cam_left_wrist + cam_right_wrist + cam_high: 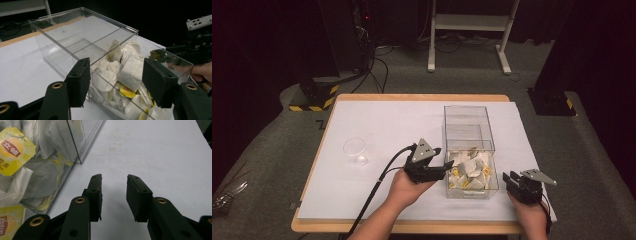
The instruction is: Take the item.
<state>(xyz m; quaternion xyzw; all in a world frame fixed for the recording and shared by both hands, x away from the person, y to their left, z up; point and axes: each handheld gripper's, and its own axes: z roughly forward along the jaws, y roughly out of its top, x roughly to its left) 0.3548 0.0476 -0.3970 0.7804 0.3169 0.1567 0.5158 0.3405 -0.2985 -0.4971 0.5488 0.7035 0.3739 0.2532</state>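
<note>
Left gripper [447, 165] hovers at the near-left corner of the clear box [451, 116], jaws wide and empty, with the box's left wall and the tea bags [469, 170] seen between them in the left gripper view. Work in hand reads as picking a tea bag out of the box. The bags fill the near compartment; the far compartment, beyond the clear divider, looks empty. To do it well: lift the jaws clear of the rim first, come in from above rather than through the wall, and aim for a single bag lying on top, such as the flat one [132, 71] leaning near the middle of the heap. Close on the paper body or the yellow tag [127, 90], not on a string, since strings likely tangle and would drag neighbours out. Right gripper [512, 178] rests on the white table cover [387, 120] just right of the box's near-right corner, jaws part open with nothing between them; it could steady the box wall if the box slides. Count: one box with two compartments, one small clear cup [355, 149] well left of the box, two grippers. Tea bags are too heaped to count exactly; more than a dozen, by my estimate.
</note>
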